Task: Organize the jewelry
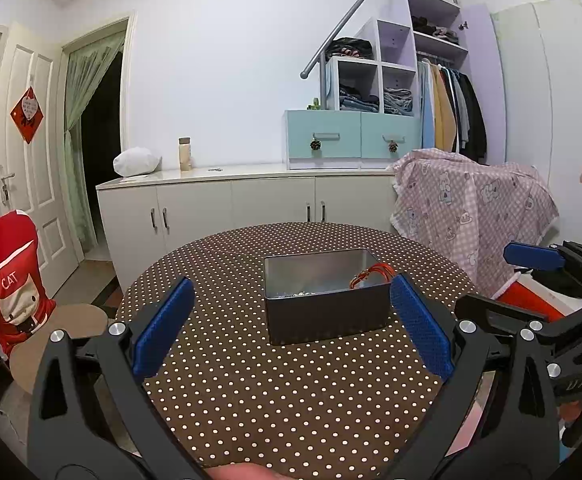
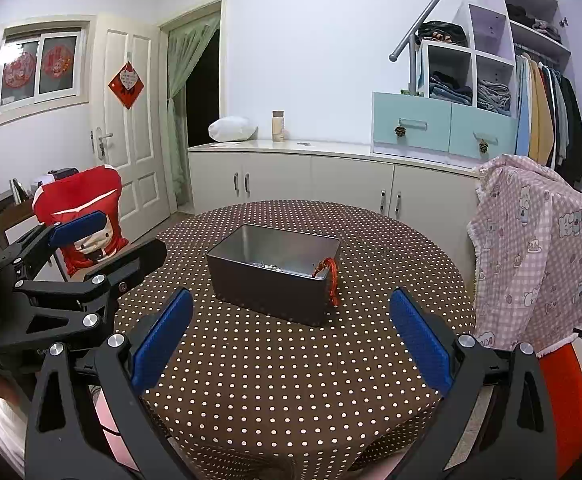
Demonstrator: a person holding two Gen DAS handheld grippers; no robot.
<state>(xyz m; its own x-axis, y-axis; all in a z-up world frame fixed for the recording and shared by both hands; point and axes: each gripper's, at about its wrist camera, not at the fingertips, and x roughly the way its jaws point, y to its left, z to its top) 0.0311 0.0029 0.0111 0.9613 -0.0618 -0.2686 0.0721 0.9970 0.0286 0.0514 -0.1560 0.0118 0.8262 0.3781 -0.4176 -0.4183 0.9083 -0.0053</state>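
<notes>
Both my grippers are released, holding nothing. Left gripper (image 1: 291,328) hangs low over the near side of the table (image 1: 291,400), pads spread wide; right gripper (image 2: 291,338) same, spread wide, nothing between the pads.

Metal tin (image 1: 323,300) sits at 12 o'clock from both, near table centre, open top. Inside: a small pile of silvery pieces (image 1: 295,293) along the near wall, too small to tell what they are. Red cord bracelet (image 2: 329,276) is at the tin's right corner, about 1 o'clock from my right gripper. Only partly in: in the right view one loop hangs over the rim and down the outer wall. No other loose jewelry in view on the polka-dot cloth.

Judgement: sorting looks nearly done; that draped cord is the loose end.

Risks:
- Cord hangs outside; any bump to the tin could slide it off onto the table.
- Pinching the thin cord against the rim may drag or tip the tin, which looks light; silvery bits could spill.
- Wide pads on thin cord: easy miss or partial catch.
- Both grippers sit close together; reaching in together could make them collide.
</notes>
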